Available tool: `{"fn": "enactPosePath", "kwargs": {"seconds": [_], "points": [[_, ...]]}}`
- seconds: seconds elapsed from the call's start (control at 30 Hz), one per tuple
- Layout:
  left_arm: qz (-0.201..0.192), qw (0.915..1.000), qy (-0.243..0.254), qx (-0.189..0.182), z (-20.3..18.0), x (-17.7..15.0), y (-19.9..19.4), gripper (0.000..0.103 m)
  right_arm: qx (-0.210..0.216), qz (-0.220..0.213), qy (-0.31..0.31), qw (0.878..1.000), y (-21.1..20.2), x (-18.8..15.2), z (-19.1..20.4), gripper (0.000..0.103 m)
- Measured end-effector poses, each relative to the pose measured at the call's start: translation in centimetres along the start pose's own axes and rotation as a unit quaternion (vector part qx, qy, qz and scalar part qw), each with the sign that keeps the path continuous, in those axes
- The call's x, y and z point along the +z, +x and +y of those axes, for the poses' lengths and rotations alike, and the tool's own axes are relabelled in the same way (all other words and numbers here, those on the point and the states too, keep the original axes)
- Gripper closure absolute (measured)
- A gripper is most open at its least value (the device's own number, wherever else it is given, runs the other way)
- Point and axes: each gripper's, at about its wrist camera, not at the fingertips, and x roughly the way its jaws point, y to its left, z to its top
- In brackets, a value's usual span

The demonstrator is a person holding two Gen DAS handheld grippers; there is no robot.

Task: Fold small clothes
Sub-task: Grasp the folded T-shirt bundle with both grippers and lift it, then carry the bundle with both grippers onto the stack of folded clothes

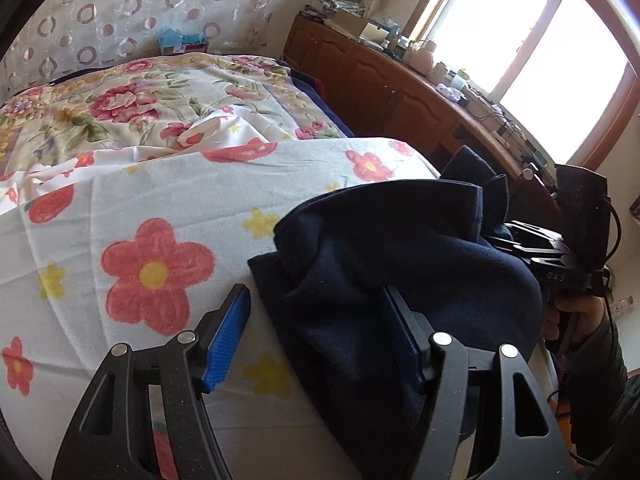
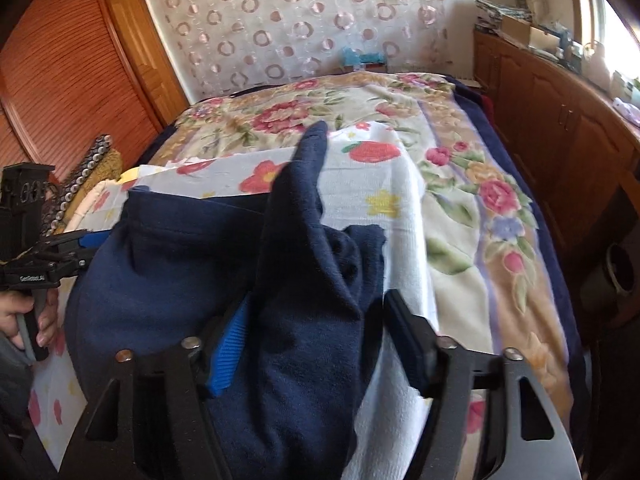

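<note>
A small navy blue garment (image 1: 384,264) lies bunched on a white flowered towel (image 1: 140,240) on the bed. My left gripper (image 1: 320,332) is open, its jaws wide apart, with the garment's near edge lying between them and over the right finger (image 1: 404,332). In the right wrist view the garment (image 2: 208,256) is rumpled, one part standing up in a point. My right gripper (image 2: 312,344) is open, and a fold of the garment lies between its fingers. The right gripper also shows at the left view's right edge (image 1: 560,256), the left gripper at the right view's left edge (image 2: 40,256).
The towel (image 2: 372,184) lies on a floral bedspread (image 2: 460,200). A wooden cabinet (image 1: 400,92) with clutter on top runs under the bright window on the right. A slatted wooden wardrobe (image 2: 60,80) stands on the left. A patterned curtain (image 2: 300,20) hangs behind the bed.
</note>
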Motion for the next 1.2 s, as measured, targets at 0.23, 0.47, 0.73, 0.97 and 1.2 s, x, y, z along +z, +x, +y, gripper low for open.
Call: {"fn": "enactPosePath", "kwargs": {"seconds": [0.23,0.47,0.73,0.97,1.2], "points": [[-0.012,0.9978,-0.021,-0.062,1.1,-0.4,-1.3,0.089,0.049,-0.014,-0.008,0.999,-0.2,-0.6,-0.4,0.082],[-0.098,0.9933,0.021,-0.057,-1.2,-0.9,-9.0,0.092,0.058,-0.109,-0.010,0.992,-4.7,0.2,1.2,0.084],[-0.195,0.9803,0.028,-0.010,1.1,-3.0,-19.6,0.092,0.089,-0.147,-0.069,0.983,-6.0,3.2,7.1,0.084],[-0.271,0.9595,-0.023,0.074,7.5,-6.3,-27.8,0.092,0.145,-0.163,-0.165,0.962,-3.6,9.6,17.4,0.084],[-0.311,0.9370,-0.107,0.116,15.0,-11.1,-30.6,0.092,0.168,-0.143,-0.276,0.935,2.3,16.3,29.4,0.084]]}}
